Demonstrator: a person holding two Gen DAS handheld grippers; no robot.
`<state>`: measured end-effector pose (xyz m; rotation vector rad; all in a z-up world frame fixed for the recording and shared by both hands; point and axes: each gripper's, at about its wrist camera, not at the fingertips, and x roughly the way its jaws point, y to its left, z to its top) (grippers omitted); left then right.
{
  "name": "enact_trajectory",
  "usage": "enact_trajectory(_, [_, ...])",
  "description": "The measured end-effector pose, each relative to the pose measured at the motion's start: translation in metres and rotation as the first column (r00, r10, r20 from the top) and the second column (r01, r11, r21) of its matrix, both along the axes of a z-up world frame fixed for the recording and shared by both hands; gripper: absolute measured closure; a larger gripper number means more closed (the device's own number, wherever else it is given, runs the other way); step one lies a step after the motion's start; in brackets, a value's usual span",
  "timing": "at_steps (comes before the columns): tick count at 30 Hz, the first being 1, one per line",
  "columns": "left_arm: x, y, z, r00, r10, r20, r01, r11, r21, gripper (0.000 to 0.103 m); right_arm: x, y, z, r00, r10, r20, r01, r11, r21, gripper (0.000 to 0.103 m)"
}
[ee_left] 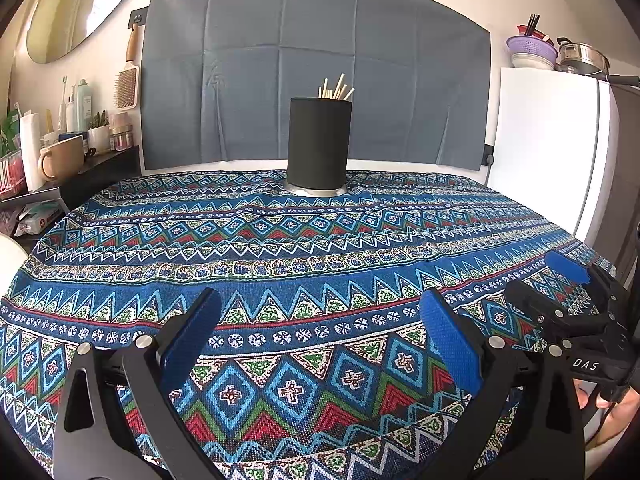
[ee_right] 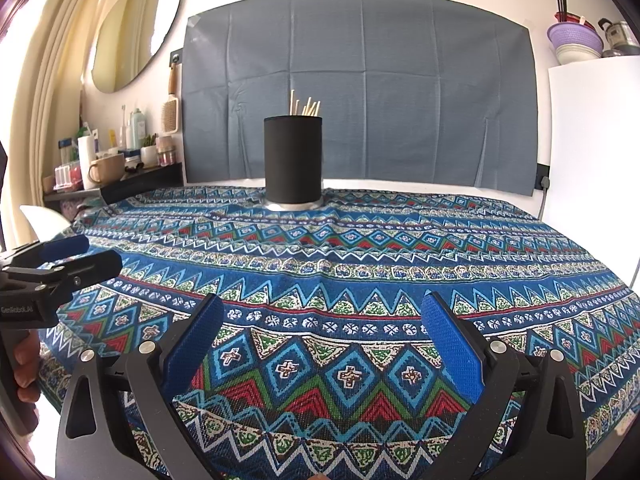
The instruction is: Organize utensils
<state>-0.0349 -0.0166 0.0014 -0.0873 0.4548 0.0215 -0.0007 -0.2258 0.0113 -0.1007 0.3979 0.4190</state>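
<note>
Matt black holder (ee_left: 319, 142) on shiny metal base, wooden chopsticks (ee_left: 335, 89), woven tablecloth (ee_left: 304, 276)

Two wrist fisheyes, low over the near edge of a blue, red and green geometric-patterned tablecloth (ee_left: 320, 248), both facing 12 o'clock toward a creased grey sheet on the wall (ee_left: 316, 60). Each view has its own blue-padded fingers at bottom, close to lens. Shared: black cylindrical holder of pale wooden sticks (ee_left: 319, 144), well off at 12. Left cam sees right gripper (ee_left: 548, 278) at 3 o'clock; right cam sees left gripper (ee_right: 100, 254) at 9.
</note>
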Motion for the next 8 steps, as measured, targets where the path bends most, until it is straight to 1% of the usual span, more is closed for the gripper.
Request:
enact_trajectory(4, [0.0024, 0.0017, -0.0004, 1.0, -0.002, -0.014, 0.002, 1.0, -0.007, 0.006, -0.0002, -0.0001, -0.0007, 1.0, 0.0, 0.001, 0.0, 1.0, -0.001, 0.008])
enact_trajectory(8, [0.002, 0.0011, -0.0005, 1.0, 0.002, -0.009, -0.002, 1.0, -0.002, 0.006, 0.0001, -0.0001, -0.0006, 1.0, 0.001, 0.001, -0.001, 1.0, 0.0, 0.008])
